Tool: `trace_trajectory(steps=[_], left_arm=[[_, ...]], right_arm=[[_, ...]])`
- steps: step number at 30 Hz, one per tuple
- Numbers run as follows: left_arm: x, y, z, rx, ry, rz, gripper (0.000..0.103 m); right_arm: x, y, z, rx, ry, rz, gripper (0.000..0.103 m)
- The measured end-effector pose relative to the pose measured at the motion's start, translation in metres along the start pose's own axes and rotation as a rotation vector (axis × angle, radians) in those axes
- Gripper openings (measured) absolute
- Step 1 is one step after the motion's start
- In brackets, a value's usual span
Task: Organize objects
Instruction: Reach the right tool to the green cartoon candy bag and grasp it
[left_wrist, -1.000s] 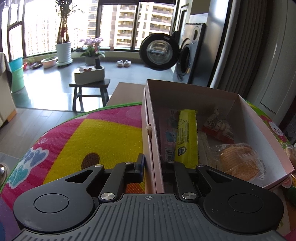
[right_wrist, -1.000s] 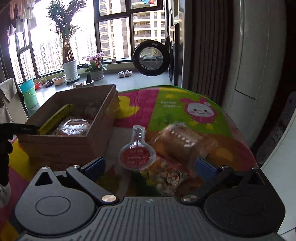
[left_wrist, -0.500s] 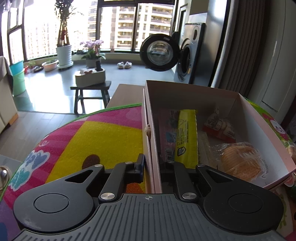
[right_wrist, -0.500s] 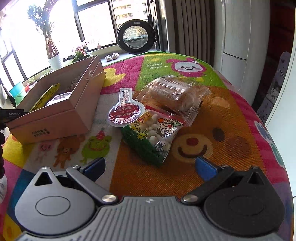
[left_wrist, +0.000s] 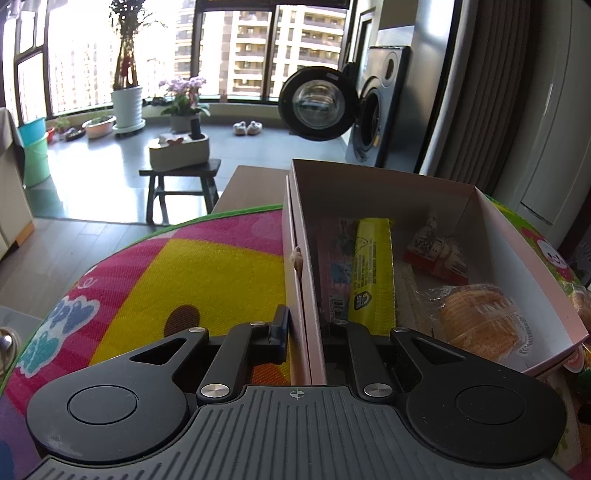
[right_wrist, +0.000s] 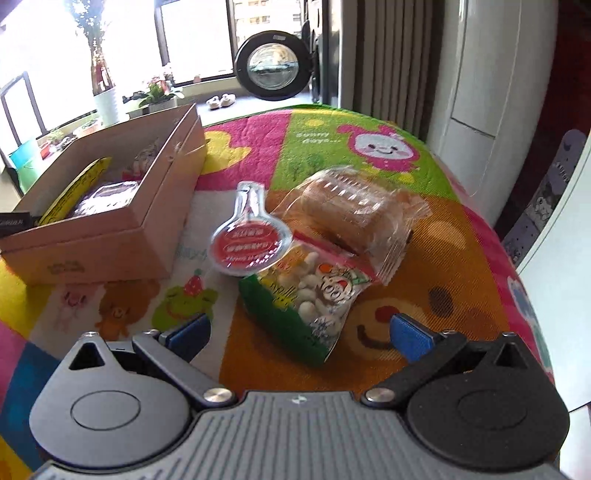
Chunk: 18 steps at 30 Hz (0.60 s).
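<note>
Cardboard box (left_wrist: 306, 280) wall sits pinched between the left gripper (left_wrist: 306, 332) jaws, steadying it. The right gripper (right_wrist: 299, 334) hangs spread wide, empty, with the green snack bag (right_wrist: 310, 295) just ahead between its jaws; the red-lidded sauce cup (right_wrist: 249, 242) and wrapped bread (right_wrist: 354, 214) lie beyond. Judged best: settle low over the bag's middle and close gently, since its film may slip. Motion blur hides the label print.

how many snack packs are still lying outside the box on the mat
3, clustered right of the cardboard box: a round red-lidded cup, a clear-wrapped bread behind it, and a green bag of white candies nearest the open right gripper. Others may be hidden.
</note>
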<state>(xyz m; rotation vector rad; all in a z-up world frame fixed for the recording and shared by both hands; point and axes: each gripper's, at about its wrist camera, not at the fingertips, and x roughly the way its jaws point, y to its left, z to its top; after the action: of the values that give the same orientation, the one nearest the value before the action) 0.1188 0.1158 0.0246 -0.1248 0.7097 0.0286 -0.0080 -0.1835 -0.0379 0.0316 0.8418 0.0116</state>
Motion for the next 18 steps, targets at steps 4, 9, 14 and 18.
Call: trace_trajectory(steps=[4, 9, 14, 18], left_arm=[[0.000, 0.000, -0.001, 0.006, 0.001, -0.002, 0.014], [0.000, 0.000, -0.001, 0.009, 0.001, 0.000, 0.014], [0.000, 0.000, -0.001, 0.012, 0.000, 0.001, 0.014], [-0.001, -0.001, -0.001, 0.015, 0.000, 0.007, 0.014]], right_arm=[[0.008, -0.002, 0.010, 0.024, -0.001, -0.021, 0.094], [0.002, -0.006, 0.008, 0.020, -0.009, -0.053, 0.084], [-0.017, -0.018, 0.002, 0.003, -0.065, -0.153, 0.084], [-0.024, -0.027, -0.002, 0.006, -0.079, -0.188, 0.084]])
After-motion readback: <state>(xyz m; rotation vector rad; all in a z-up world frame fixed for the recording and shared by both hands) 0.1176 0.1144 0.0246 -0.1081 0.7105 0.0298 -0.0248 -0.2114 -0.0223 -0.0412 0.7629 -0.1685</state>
